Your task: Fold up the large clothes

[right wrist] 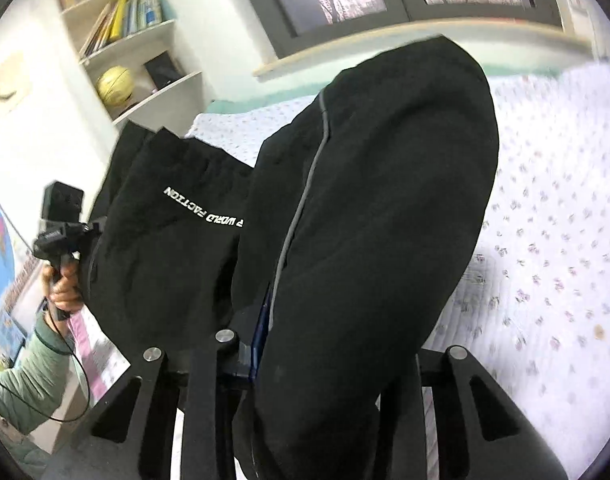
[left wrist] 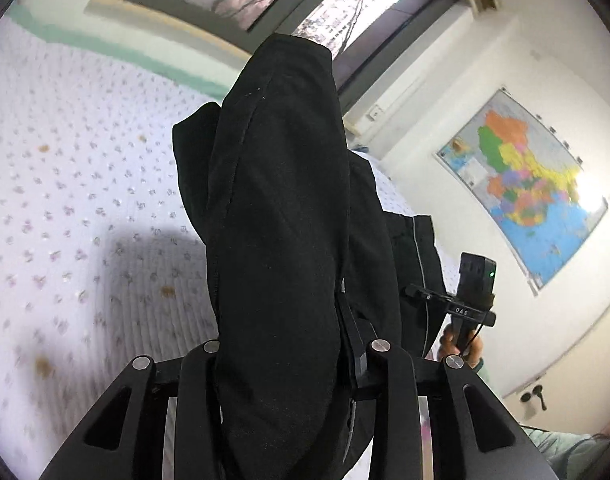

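- Left gripper (left wrist: 289, 360): fingers pinching a black garment (left wrist: 277, 220) that drapes over them.
- Right gripper (right wrist: 325, 352): fingers pinching the same garment, lifted above the flowered bed (right wrist: 553, 220).
- White lettering (right wrist: 205, 212), upside down: "WORLD FACTION".
- Handle label (left wrist: 461, 312): "DAS".
- Wall map (left wrist: 525, 184) beyond.

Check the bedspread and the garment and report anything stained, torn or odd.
The white floral quilted bedspread carries a few small brownish spots, possibly stains. The black fabric garment with grey piping, bunched in both grippers, shows no damage. Nothing else stands out.
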